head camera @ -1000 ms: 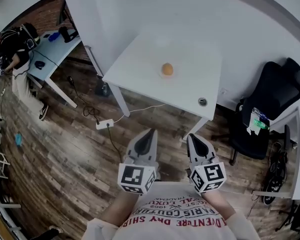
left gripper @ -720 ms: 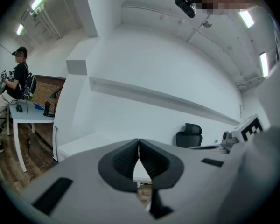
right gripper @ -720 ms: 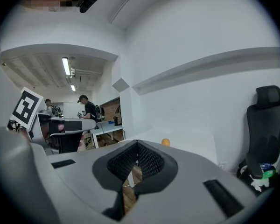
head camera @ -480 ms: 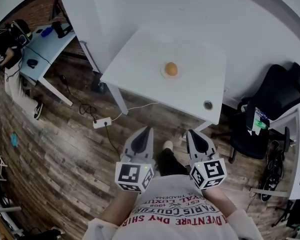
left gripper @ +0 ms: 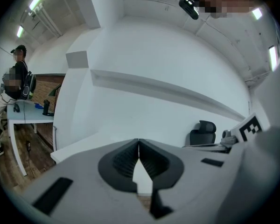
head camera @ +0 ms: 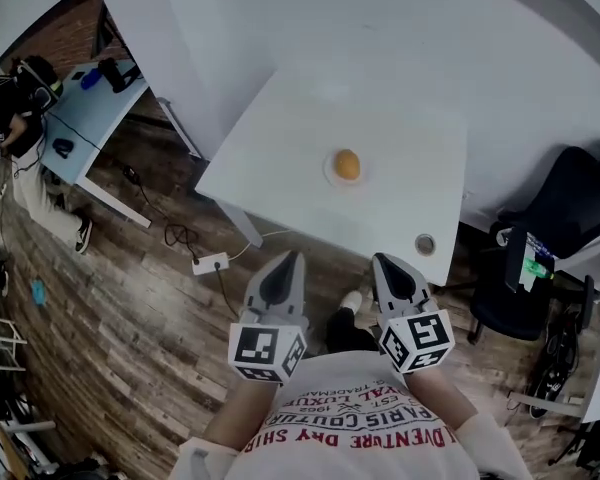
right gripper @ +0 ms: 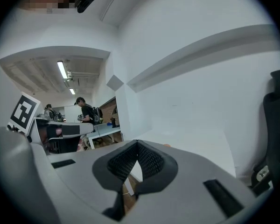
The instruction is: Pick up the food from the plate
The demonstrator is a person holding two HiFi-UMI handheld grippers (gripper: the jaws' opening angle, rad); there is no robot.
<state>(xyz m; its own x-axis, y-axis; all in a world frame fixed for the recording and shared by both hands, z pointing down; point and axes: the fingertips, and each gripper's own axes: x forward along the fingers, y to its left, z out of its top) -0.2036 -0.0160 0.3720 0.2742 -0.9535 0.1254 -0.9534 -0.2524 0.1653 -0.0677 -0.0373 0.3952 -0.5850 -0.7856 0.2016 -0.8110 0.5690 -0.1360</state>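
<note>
Table [head camera: 380, 108], food [head camera: 347, 164] nearer than before; left tongs [head camera: 293, 257], right tongs [head camera: 383, 260] closed.

left tool [left gripper: 139, 143]: jaws together, empty | white table [left gripper: 86, 142] ahead | black chair [left gripper: 201, 132] at right

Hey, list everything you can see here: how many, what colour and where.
table: one, white, ahead of the person
plate: one, white, mid-table
food: one, orange, round, on the plate
round disc: one, grey, by the table's near right corner
office chair: one, black, right of the table
power strip: one, white, on the wooden floor
second desk: one, pale, far left, another person beside it
left hand-held gripper: grey, shut, empty, short of the table
right hand-held gripper: grey, shut, empty, alongside
</note>
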